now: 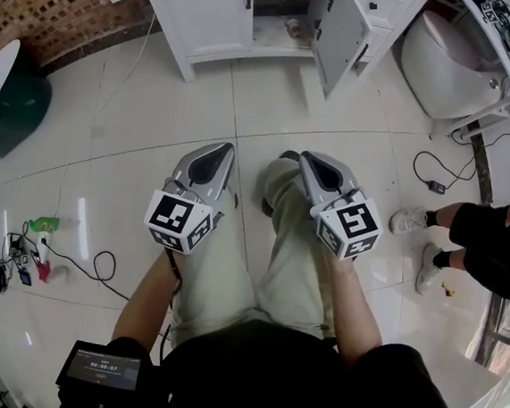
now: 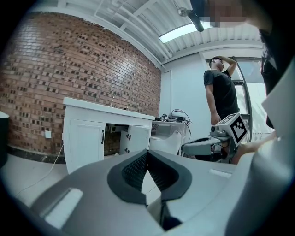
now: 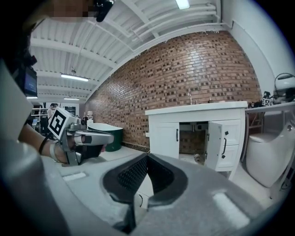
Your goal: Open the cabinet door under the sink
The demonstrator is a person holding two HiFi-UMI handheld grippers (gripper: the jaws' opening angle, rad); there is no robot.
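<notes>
The white sink cabinet [image 1: 210, 15] stands at the far side of the tiled floor. Its left door [image 1: 215, 8] is closed. Its right door [image 1: 339, 32] is swung open, so the dark inside with a small object shows. Both grippers hover over the person's lap, well short of the cabinet. My left gripper [image 1: 218, 153] is shut and holds nothing, and my right gripper [image 1: 317, 164] is shut and empty too. The left gripper view has the cabinet [image 2: 90, 133] ahead beyond the shut left gripper [image 2: 147, 153]. Beyond the right gripper [image 3: 147, 156], the right gripper view shows the open door [image 3: 215, 145].
A white toilet [image 1: 449, 56] stands right of the cabinet. A person [image 1: 494, 235] is at the right edge, with a cable [image 1: 433, 175] on the floor nearby. Plugs and cables [image 1: 17, 256] lie at the left. A dark green tub [image 1: 13, 104] sits by the brick wall.
</notes>
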